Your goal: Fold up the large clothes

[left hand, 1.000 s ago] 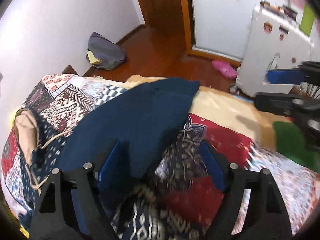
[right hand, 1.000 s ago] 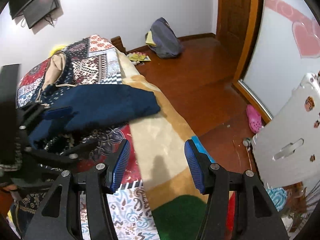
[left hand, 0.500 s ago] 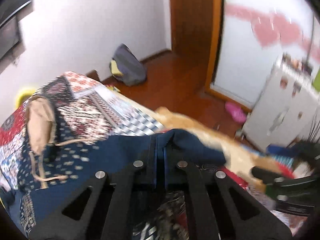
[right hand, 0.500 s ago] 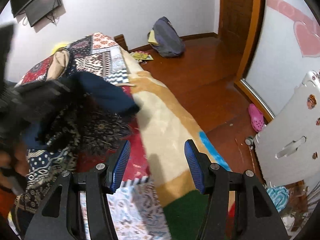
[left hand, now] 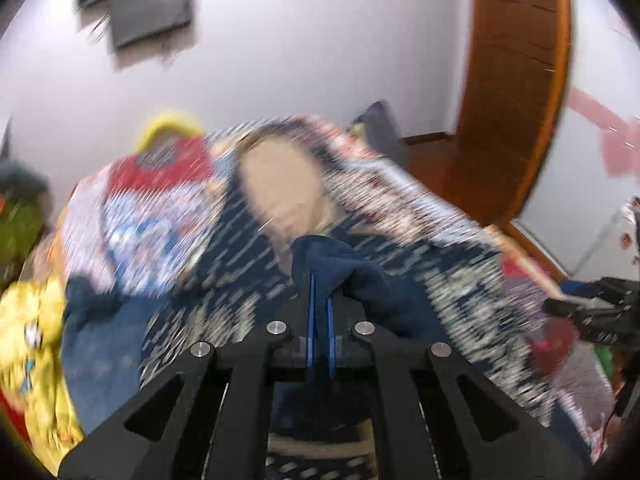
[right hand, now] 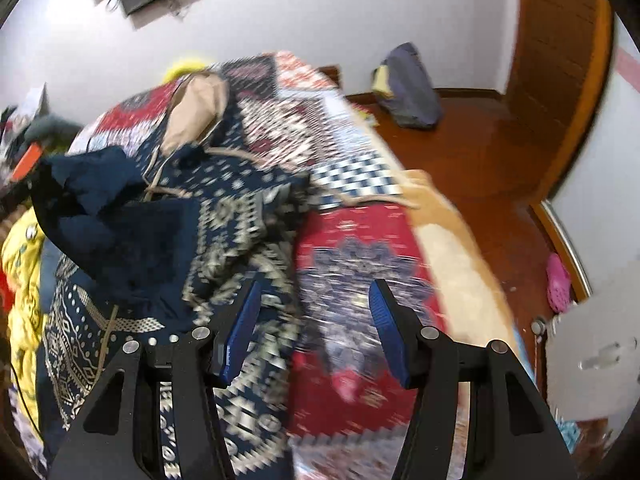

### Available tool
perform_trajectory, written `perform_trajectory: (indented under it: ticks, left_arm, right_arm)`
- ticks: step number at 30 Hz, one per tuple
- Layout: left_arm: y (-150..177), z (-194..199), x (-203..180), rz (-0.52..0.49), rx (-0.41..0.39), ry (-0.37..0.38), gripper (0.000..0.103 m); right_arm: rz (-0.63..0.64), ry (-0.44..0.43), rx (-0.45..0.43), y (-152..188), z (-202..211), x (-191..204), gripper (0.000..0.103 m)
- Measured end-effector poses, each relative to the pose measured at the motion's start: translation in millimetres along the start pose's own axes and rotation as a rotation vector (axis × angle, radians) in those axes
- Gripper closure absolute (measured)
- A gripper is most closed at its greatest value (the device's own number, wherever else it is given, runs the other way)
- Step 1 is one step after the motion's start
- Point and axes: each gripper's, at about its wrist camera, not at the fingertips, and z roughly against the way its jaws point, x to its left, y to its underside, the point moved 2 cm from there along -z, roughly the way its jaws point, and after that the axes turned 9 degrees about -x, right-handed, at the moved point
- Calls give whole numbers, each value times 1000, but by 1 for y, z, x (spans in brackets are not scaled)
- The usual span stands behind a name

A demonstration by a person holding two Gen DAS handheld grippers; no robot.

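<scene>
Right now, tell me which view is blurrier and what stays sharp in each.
Left wrist view: heavy motion smear across the patterned blanket; only the left gripper, shut on the navy garment, stays crisp. Right wrist view: milder blur, worst near the red patch; the open right gripper is sharp.

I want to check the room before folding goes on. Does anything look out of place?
Yes: a pink shoe lies alone on the wooden floor by the wall, and a grey bag sits slumped in the corner.
</scene>
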Motion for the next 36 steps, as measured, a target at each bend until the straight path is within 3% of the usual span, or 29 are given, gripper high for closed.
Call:
perform_trajectory:
  ticks: [6, 9, 11, 15, 17, 19, 21, 22, 23, 24, 26, 30, 32, 34, 36]
  left_arm:
    - [69, -11, 73, 126, 103, -94, 99]
    - [103, -14, 97, 205, 164, -86, 99]
    - [120, -18, 105, 246, 203, -62, 97]
    - [127, -11, 101, 219, 191, -65, 90]
    - [125, -9, 94, 152, 204, -118, 69]
    - [121, -6, 88, 95, 198, -160, 59]
    - [118, -9, 83, 57, 202, -159, 56]
    - [116, -12, 80, 44, 212, -147, 50]
    - [116, -19, 75, 27, 245, -126, 36]
    - [117, -26, 71, 7, 275, -113, 32]
    - [117, -39, 61, -73, 286, -132, 29]
    - [102, -47, 43, -204, 234, -204, 28]
    - [92, -49, 37, -227, 183, -235, 28]
    - [82, -48, 34, -198, 135, -221, 29]
    - [76, -49, 36, -157, 120, -190, 46]
  right_arm:
    - [74, 38, 96, 10, -42, 19, 51]
    - [89, 41, 133, 19, -54, 21, 51]
    - [71, 34, 130, 21, -55, 16, 48]
    - [36, 24, 132, 22, -52, 10, 44]
    - [38, 31, 136, 22, -52, 12, 44]
    - [43, 37, 139, 21, -54, 14, 44]
    - [47, 41, 140, 22, -53, 16, 44]
    - [47, 39, 140, 22, -52, 16, 44]
    - [46, 37, 140, 23, -52, 15, 44]
    - [45, 37, 142, 23, -52, 15, 44]
    - [39, 32, 147, 22, -53, 14, 43]
    - [49, 29, 152, 20, -54, 14, 43]
    - [46, 25, 160, 16, -56, 13, 43]
    - [29, 14, 155, 9, -56, 11, 43]
    - [48, 31, 140, -3, -59, 11, 43]
